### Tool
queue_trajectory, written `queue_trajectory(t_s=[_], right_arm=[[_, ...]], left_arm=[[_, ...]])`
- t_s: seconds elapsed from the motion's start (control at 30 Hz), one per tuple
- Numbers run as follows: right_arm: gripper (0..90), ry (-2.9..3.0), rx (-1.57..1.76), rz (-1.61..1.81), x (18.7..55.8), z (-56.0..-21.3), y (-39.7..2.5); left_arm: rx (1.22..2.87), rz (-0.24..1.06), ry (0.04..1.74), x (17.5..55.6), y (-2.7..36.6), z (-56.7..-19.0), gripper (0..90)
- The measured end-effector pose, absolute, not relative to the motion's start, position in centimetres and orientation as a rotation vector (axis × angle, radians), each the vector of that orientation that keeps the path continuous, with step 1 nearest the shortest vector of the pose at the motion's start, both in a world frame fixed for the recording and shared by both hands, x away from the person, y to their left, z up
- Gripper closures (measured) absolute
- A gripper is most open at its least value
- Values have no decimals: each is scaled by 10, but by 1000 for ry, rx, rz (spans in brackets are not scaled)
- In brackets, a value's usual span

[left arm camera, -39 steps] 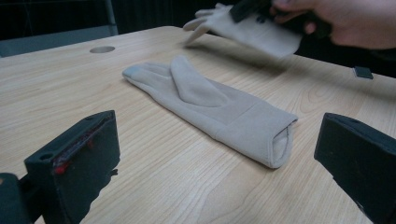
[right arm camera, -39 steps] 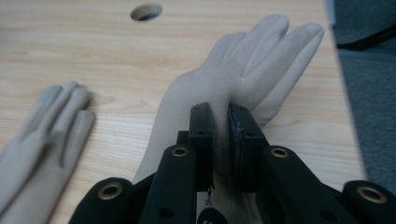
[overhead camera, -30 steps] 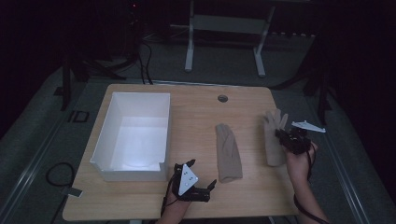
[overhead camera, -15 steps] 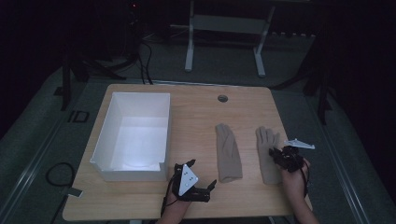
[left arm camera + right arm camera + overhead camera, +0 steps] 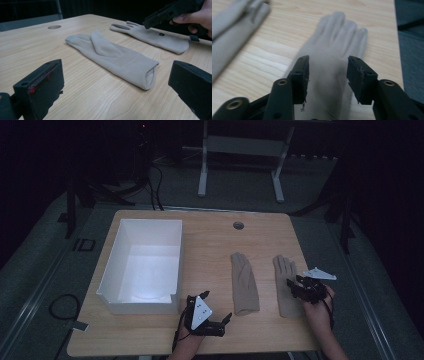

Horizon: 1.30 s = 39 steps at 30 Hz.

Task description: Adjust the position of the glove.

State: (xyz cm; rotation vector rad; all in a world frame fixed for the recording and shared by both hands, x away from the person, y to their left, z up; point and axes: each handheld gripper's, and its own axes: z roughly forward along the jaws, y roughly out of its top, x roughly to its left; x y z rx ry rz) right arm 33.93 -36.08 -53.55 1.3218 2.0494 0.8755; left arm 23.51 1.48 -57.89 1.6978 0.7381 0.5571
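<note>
A white box (image 5: 142,265) sat empty at the left of the table (image 5: 210,240). The left gripper (image 5: 206,317) rested near the front edge with its jaws spread wide, pointed at the cuff of the left glove (image 5: 244,282), which lay flat and untouched mid-table. Farther right, the right glove (image 5: 285,287) had been drawn nearer the front edge over the last second and now lay flat beside its mate. The right gripper (image 5: 300,287) hovered above it, jaws parted and straddling the palm without pinching. The glove looked released, so the pair seemed lined up for packing into the box.
</note>
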Motion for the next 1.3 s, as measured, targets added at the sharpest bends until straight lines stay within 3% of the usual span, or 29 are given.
queue_trajectory(t_s=[0.27,0.47,0.6,0.77,1.3], right_arm=[[542,2088,1322,876,341,-547,-360],[614,2096,1332,872,341,-558,-361],[778,2080,1352,882,341,-558,-361],[826,2061,1392,896,341,-556,-361],[829,1898,1382,1089,345,-483,-346]], left_arm=[[1698,557,740,235,15,-579,6],[1700,559,737,235,15,-579,6],[1700,559,736,235,14,-579,6],[1699,560,736,235,14,-579,6],[1700,561,738,235,14,-579,6]])
